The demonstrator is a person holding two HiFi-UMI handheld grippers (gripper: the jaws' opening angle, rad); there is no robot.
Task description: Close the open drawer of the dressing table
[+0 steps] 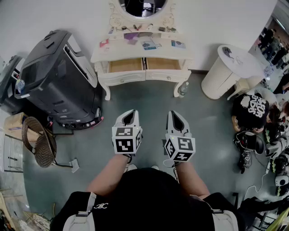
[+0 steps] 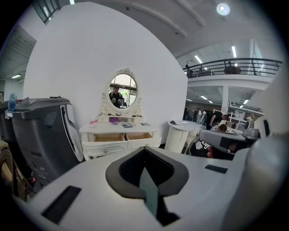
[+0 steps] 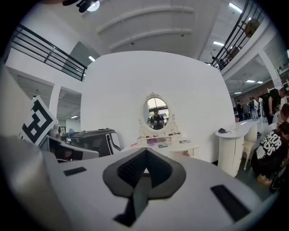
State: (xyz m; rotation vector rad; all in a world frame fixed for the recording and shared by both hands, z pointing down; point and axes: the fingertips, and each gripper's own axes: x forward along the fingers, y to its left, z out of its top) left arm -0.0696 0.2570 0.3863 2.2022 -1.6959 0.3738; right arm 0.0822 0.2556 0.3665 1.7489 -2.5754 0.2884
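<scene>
In the lower middle of the head view, the left gripper (image 1: 131, 112) and the right gripper (image 1: 173, 113) are held side by side above the grey floor (image 1: 149, 97). Each has its jaws brought together at the tips with nothing between them. Well beyond them, at the upper middle of the frame against the white wall, stands the white dressing table (image 1: 102, 57); both its frame-left drawer (image 1: 125, 66) and its frame-right drawer (image 1: 162, 64) are pulled out, showing pale wooden insides, under a top scattered with small items and an oval mirror (image 1: 142, 6).

Right gripper (image 3: 145, 152) jaws together, empty, dressing table (image 3: 172, 145) ahead, oval mirror (image 3: 156, 113) above
</scene>
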